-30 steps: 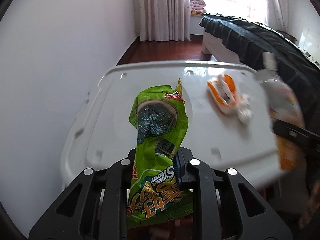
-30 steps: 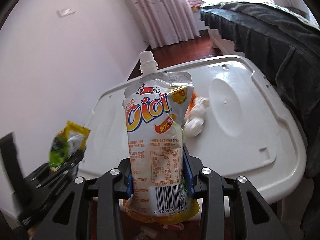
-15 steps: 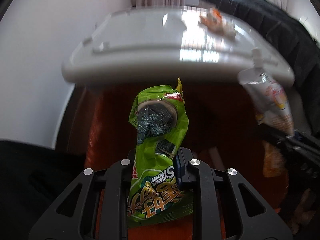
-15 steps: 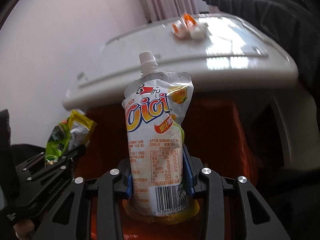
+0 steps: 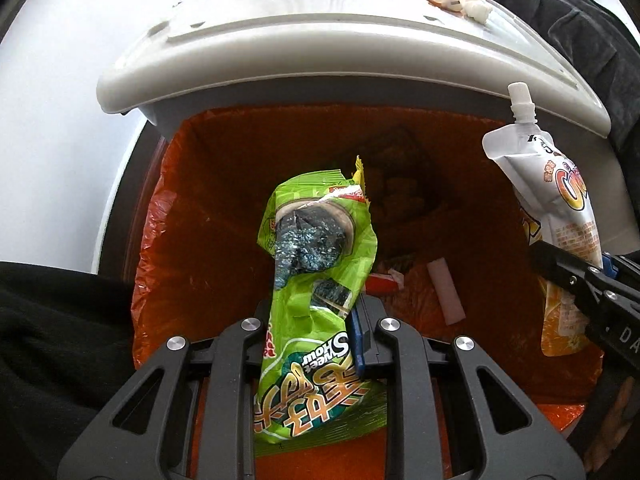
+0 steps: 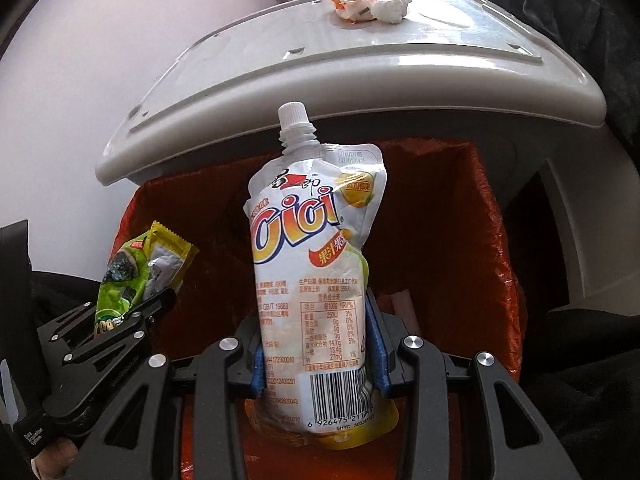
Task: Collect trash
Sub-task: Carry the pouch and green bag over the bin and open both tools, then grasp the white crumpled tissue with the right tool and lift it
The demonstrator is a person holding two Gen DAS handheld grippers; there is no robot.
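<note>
My left gripper [image 5: 310, 320] is shut on a green snack wrapper [image 5: 316, 280] and holds it over the open bin with the orange bag [image 5: 460, 184]. My right gripper [image 6: 318, 344] is shut on a white spouted juice pouch [image 6: 316, 248], also over the orange bag [image 6: 440, 240]. The pouch shows at the right of the left wrist view [image 5: 552, 200]. The wrapper shows at the left of the right wrist view [image 6: 136, 276]. An orange wrapper with a white tissue [image 6: 370, 2] lies on the white box lid [image 6: 280, 64] behind the bin.
Small scraps, one pink strip [image 5: 446, 292] and a red-white piece [image 5: 382, 282], lie at the bottom of the bag. A dark blanket [image 5: 560, 12] hangs at the right. A white wall [image 6: 100, 60] is at the left. Black cloth [image 5: 52, 340] lies near left.
Both grippers have dropped from above the white lid to in front of it, over the orange-lined bin. Both keep hold of their items.
</note>
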